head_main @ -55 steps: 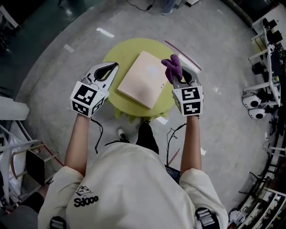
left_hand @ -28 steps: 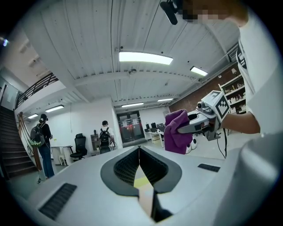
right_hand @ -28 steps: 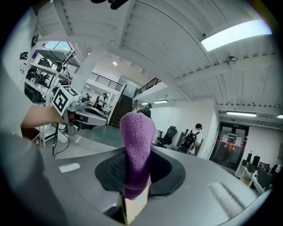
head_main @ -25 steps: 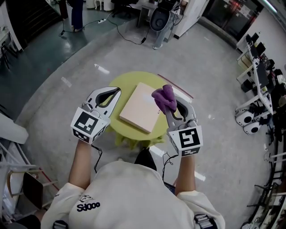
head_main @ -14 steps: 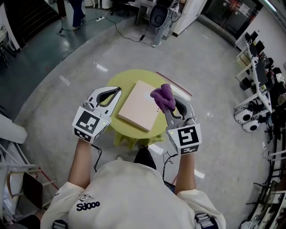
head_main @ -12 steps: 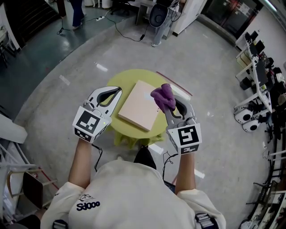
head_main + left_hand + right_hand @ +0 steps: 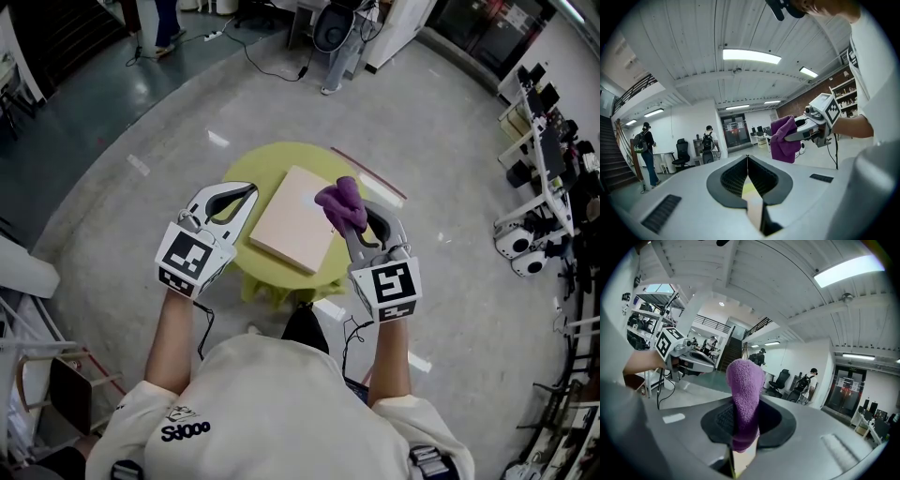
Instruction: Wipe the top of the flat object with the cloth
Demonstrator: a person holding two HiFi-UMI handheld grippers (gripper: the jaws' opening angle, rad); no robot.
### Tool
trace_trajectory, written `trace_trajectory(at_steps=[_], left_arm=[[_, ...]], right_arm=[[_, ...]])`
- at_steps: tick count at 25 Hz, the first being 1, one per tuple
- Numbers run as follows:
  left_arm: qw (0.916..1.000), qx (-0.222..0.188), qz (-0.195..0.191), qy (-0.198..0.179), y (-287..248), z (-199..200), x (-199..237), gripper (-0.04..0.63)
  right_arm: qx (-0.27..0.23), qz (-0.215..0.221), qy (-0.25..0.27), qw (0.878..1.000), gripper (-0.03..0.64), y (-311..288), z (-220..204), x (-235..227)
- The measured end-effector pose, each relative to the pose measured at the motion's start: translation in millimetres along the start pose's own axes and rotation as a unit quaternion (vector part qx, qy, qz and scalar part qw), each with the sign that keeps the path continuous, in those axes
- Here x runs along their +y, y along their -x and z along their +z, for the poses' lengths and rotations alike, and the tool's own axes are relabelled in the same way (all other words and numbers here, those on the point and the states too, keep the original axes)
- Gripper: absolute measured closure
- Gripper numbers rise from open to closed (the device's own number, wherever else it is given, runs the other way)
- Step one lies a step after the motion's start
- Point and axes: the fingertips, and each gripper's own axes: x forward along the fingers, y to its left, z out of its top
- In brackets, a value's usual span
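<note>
Right claw [image 7: 359, 225] has been sliding in toward the middle and is now hardly moving at all. It is squeezing tight on the purple cloth [image 7: 339, 202], and the cloth is sticking up out of its tip in a soft lump.

The pink board [image 7: 292, 220] is lying flat on the round green table [image 7: 272, 164]. It is sitting just to the left of the right claw and lower down. In the head view the cloth is hanging over the board's right edge, near the far corner. I cannot tell if the cloth is touching the board yet. The board's long side is running away from the person and leaning a little to the right.

The left claw [image 7: 246, 191] is waiting just beside the board's left edge. Its two jaws are pressed together and nothing is between them.

Both arms are reaching straight out in front, one on each side of the board. Both claws are pointing forward into the room, not down at the table.

The right claw is the one with the cloth, and it is already right next to the board. I think it is going to need to tip down and go left, so the cloth is rubbing along the top of the board.
</note>
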Motion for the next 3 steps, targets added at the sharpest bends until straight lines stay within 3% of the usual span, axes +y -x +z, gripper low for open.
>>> trace_trajectory(at_steps=[3], left_arm=[[1.0, 0.004, -0.008, 0.001, -1.1, -4.6, -3.9, 0.589]], right_arm=[[0.002, 0.001, -0.002, 1.0, 0.546, 0.4, -1.5, -0.1]])
